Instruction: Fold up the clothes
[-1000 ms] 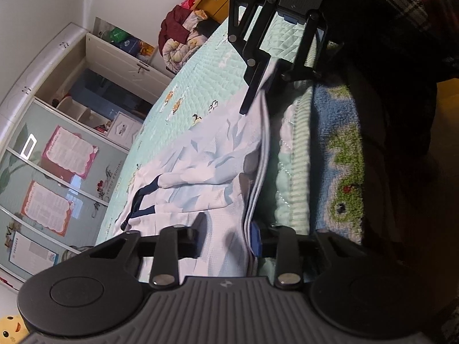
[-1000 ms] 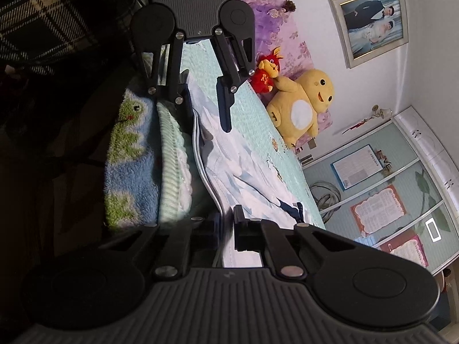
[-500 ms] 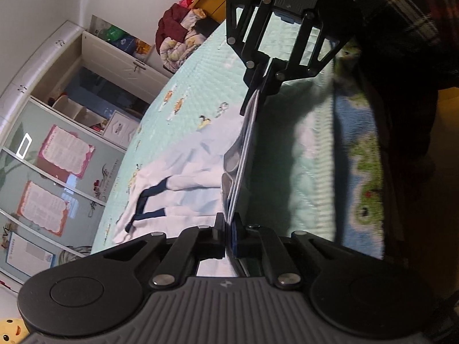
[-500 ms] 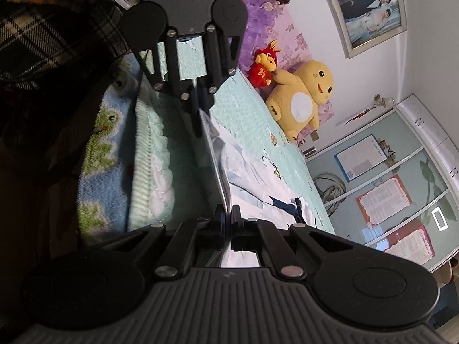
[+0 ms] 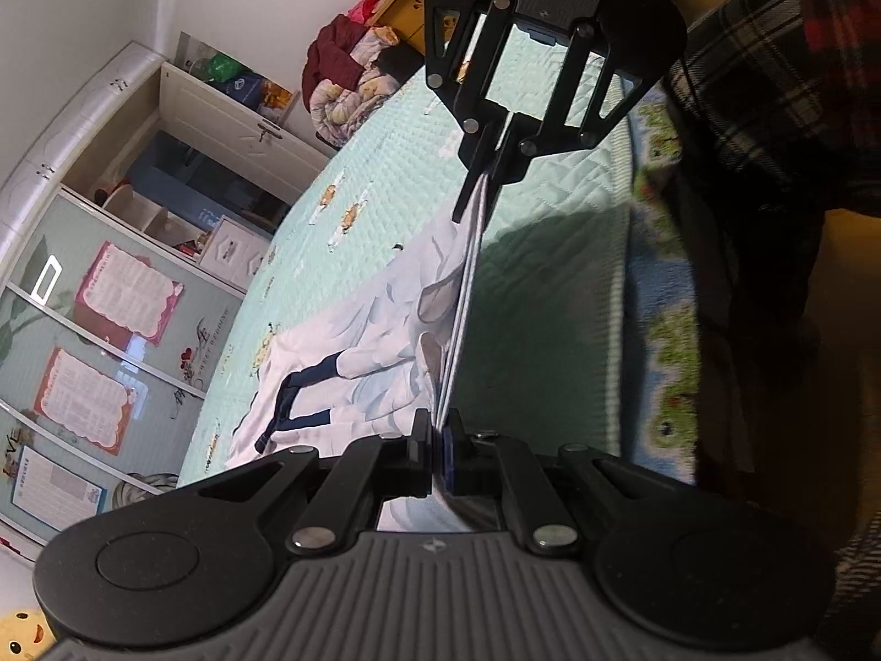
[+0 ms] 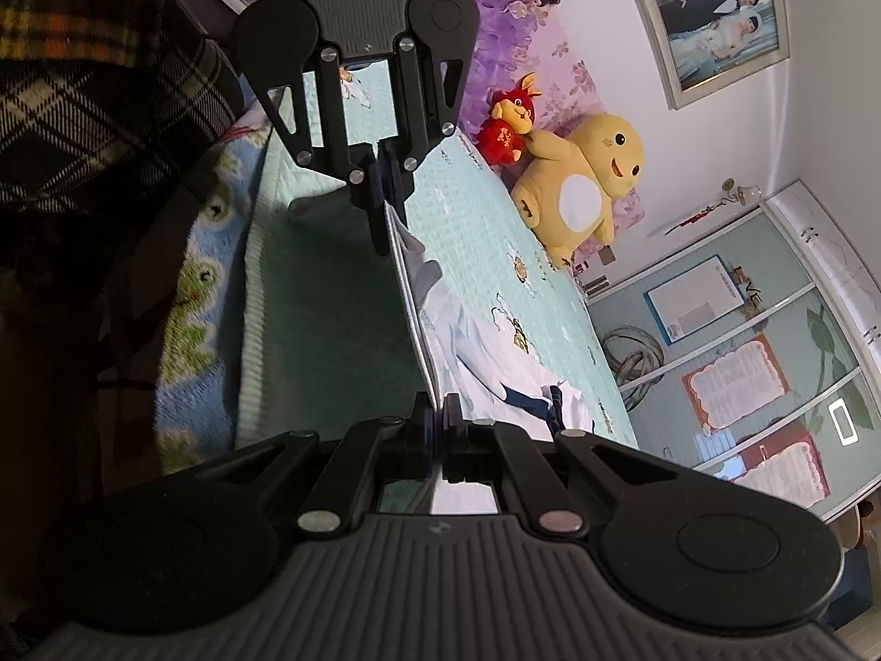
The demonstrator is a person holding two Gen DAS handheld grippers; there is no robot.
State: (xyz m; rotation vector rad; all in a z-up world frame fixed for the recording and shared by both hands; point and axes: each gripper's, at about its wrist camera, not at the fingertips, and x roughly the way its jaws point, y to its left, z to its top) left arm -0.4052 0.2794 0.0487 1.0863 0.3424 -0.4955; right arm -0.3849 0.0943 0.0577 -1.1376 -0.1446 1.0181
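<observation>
Now the white garment (image 5: 380,341) has its near hem lifted off the mint quilt (image 5: 396,165); a second ago that hem lay slack along the bed edge. Hem is pulled into one taut line running gripper to gripper, parallel to the bed's near side. Rest of the garment still lies on the quilt, long axis running away from the hem across the bed, navy-trimmed end (image 5: 297,402) farthest out. Left gripper (image 5: 439,454) was parted around the hem a second ago, now clenched on it. Right gripper (image 6: 438,429) likewise clenched on the hem's other end, fabric edge between the pads. Yellow plush toy (image 6: 583,187) sits at the bed's head, well apart.
</observation>
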